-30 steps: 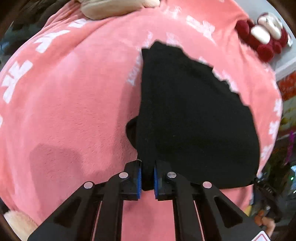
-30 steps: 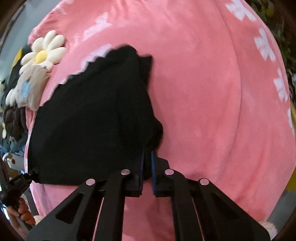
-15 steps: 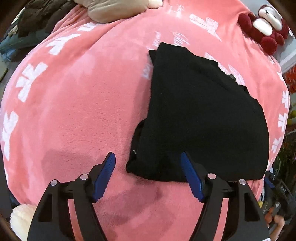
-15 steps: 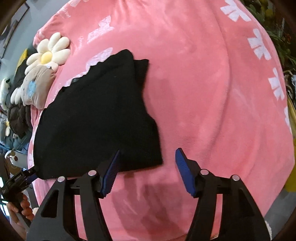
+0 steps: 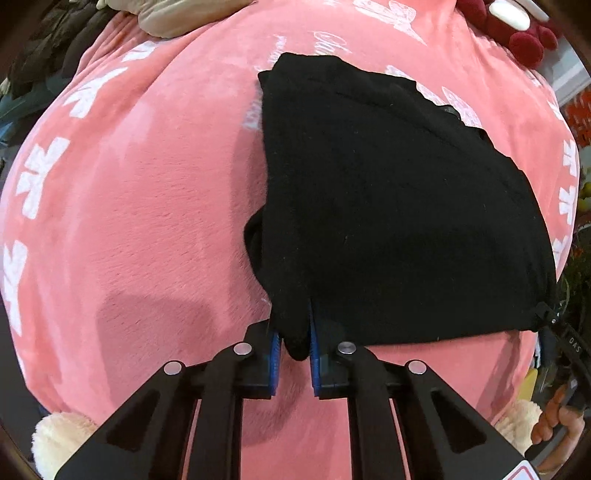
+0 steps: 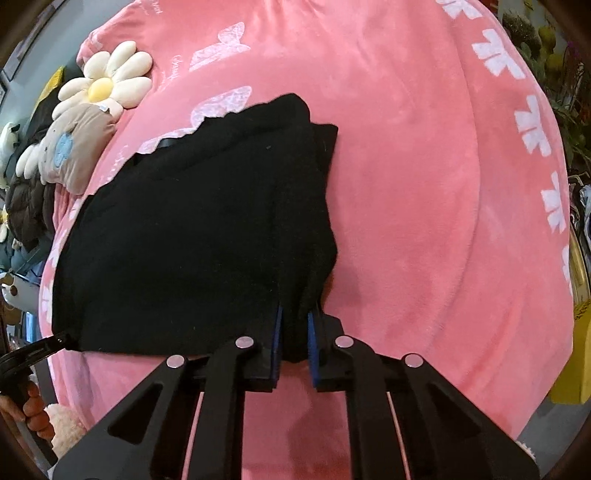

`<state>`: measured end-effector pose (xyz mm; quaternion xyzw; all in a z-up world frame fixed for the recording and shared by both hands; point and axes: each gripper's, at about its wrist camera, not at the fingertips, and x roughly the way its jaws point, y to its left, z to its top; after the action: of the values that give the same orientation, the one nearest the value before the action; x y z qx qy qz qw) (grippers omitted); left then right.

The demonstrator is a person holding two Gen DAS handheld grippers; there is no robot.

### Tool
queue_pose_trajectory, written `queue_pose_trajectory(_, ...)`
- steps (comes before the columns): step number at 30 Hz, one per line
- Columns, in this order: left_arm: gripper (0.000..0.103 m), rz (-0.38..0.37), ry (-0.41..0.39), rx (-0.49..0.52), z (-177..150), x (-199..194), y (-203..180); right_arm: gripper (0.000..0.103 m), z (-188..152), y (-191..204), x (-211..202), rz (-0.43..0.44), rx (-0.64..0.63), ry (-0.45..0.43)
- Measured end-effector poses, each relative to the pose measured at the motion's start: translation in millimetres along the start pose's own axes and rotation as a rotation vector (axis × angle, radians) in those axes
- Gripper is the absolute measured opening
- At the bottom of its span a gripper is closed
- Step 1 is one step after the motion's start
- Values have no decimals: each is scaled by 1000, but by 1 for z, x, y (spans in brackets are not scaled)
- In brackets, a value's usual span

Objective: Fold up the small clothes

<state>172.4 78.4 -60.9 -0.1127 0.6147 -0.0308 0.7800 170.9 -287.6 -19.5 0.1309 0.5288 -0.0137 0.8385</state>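
- Black garment (image 5: pixel 399 206) lies flat on pink blanket (image 5: pixel 140 206), near blanket's middle, already doubled into a compact wedge w/ layered edges showing along both sides.
- Left gripper (image 5: pixel 294 341): blue pads clenched on garment's near-left corner; cloth bunches up between the pads.
- Right gripper (image 6: pixel 294 338): same deal, pads pinching garment's near-right corner, fabric pulled into a small ridge there.
- Both corners sit at garment's near hem, the edge closest to the cameras; far edge w/ wavy trim rests toward blanket's butterfly print.
- Progress, my read: at least one fold done (stacked layers visible at sides), so roughly midway or past. Looks like next fold is set up: near hem to far edge. Not yet lifted much; hem is just barely off blanket.
- Left to do, prob.: carry hem over, lay it down square, let go, maybe smooth.
- Beyond garment on blanket's far side: daisy plush (image 6: pixel 107 83), red plush (image 5: pixel 517 26); both apart from garment.
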Motion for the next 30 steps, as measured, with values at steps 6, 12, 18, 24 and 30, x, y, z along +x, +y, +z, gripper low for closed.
queue_pose_trajectory(6, 10, 30, -2, 52, -7, -15, -7, 7, -5, 0, -8, -7, -23, 19)
queue_pose_trajectory(12, 10, 40, 2, 44, -4, -16, -7, 13, 1, -6, -2, 40, -10, 27)
queue_pose_trajectory(18, 42, 91, 8, -24, -5, -8, 5, 34, 0, -18, 5, 16, 45, 30)
queue_pose_trajectory(24, 60, 22, -60, -109, -3, -20, 33, 50, 10, -22, 1, 41, 38, -2)
queue_pose_trajectory(30, 68, -180, -15, -242, 7, 5, 45, 52, 8, -26, 36, 120, 124, 84)
